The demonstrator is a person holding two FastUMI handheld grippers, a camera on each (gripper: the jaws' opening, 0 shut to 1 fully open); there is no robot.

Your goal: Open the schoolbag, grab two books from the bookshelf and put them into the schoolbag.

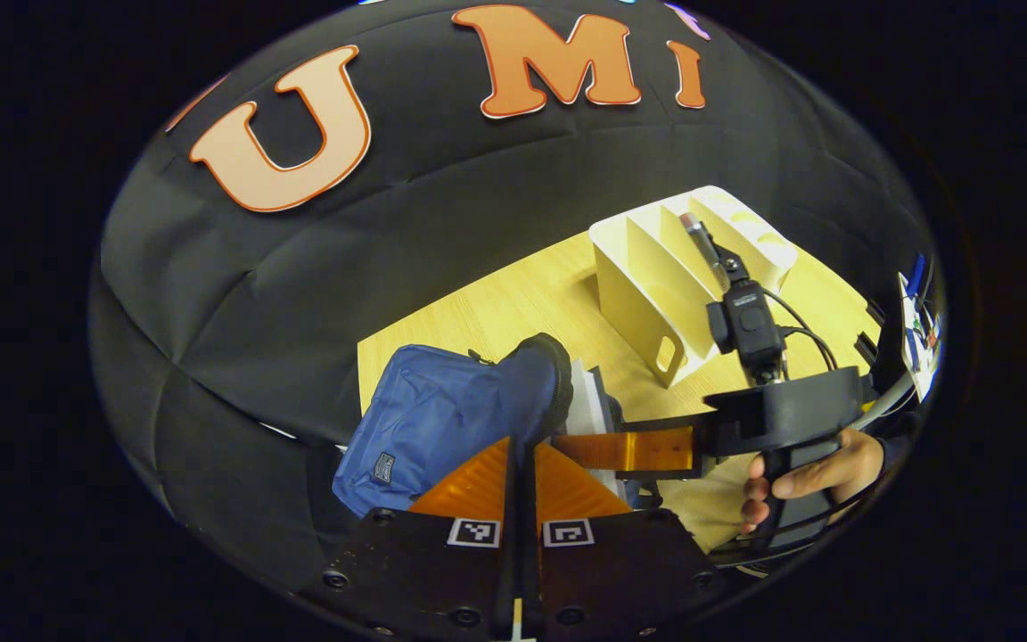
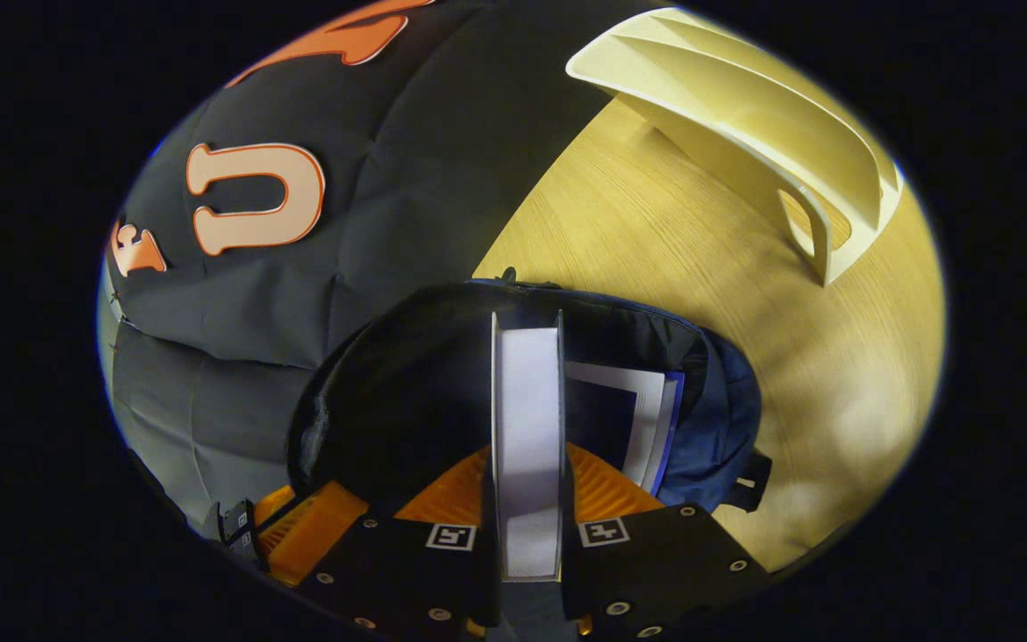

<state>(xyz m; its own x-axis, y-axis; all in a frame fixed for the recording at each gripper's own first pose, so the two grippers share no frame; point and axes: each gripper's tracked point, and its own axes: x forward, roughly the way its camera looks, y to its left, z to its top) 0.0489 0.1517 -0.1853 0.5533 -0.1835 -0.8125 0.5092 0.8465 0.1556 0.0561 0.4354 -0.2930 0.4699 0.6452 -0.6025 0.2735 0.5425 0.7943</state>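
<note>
Right gripper (image 2: 527,464) is clamped on a white-paged book (image 2: 527,419), both fingers pressing its covers, with the book's far end inside the open mouth of the blue schoolbag (image 2: 718,419). A second book (image 2: 647,419) already sits in the bag. Left gripper (image 1: 522,473) has its fingers closed together on a fold of the schoolbag's flap (image 1: 536,374). The schoolbag lies near the worktop's (image 2: 656,232) wall-side edge; the cream bookshelf (image 2: 745,116) stands apart from it, its slots bare.

One schoolbag (image 2: 710,419), two books — one (image 2: 527,446) between fingers, one (image 2: 647,419) inside the bag — one empty bookshelf (image 1: 665,285), two grippers, one hand (image 1: 821,477).
</note>
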